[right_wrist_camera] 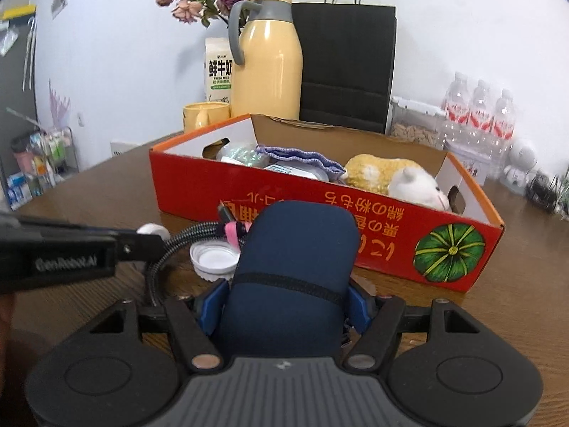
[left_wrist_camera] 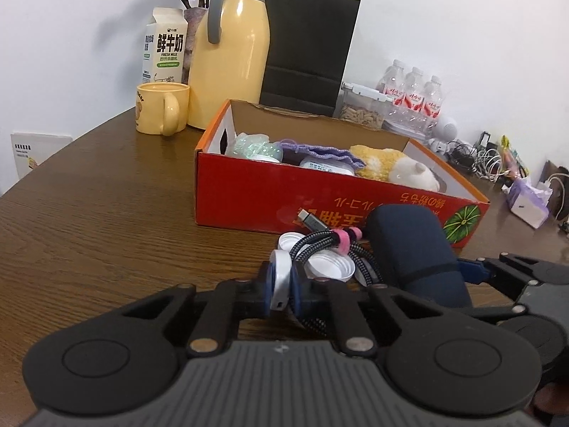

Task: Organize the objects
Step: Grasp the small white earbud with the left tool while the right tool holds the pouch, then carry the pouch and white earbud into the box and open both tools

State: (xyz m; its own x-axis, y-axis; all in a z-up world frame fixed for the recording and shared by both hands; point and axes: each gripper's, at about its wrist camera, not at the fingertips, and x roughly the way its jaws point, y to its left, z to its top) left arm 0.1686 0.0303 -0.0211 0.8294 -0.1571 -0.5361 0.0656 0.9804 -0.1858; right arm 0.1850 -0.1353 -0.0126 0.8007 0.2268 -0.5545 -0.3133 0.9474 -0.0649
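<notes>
A: Navy fabric fills the right tool (right_wrist_camera: 284, 307): its blue pads are clenched on a soft dark-blue pouch (right_wrist_camera: 295, 267), standing upright with its long axis vertical.

B: And the left tool (left_wrist_camera: 284, 293)?

A: Clamped tight on a small silver, disc-shaped thing (left_wrist_camera: 279, 281), held on edge; I can't name it. Just ahead of it on the worktop (left_wrist_camera: 106, 220) lie a braided cable (left_wrist_camera: 320, 240) with pink ties and two white bottle caps (left_wrist_camera: 329, 265).

B: Where does the load need to go?

A: I'd say the red cardboard box (right_wrist_camera: 320, 235). It sits straight ahead of both tools, its long side running across the view, near wall towards us. A plush toy (right_wrist_camera: 394, 178) fills its right end, a purple cloth (right_wrist_camera: 302, 160) the middle.

B: Which hand is nearer?

A: The right; the pouch stands almost against the box's wall. It probably needs lifting over that rim.
</notes>
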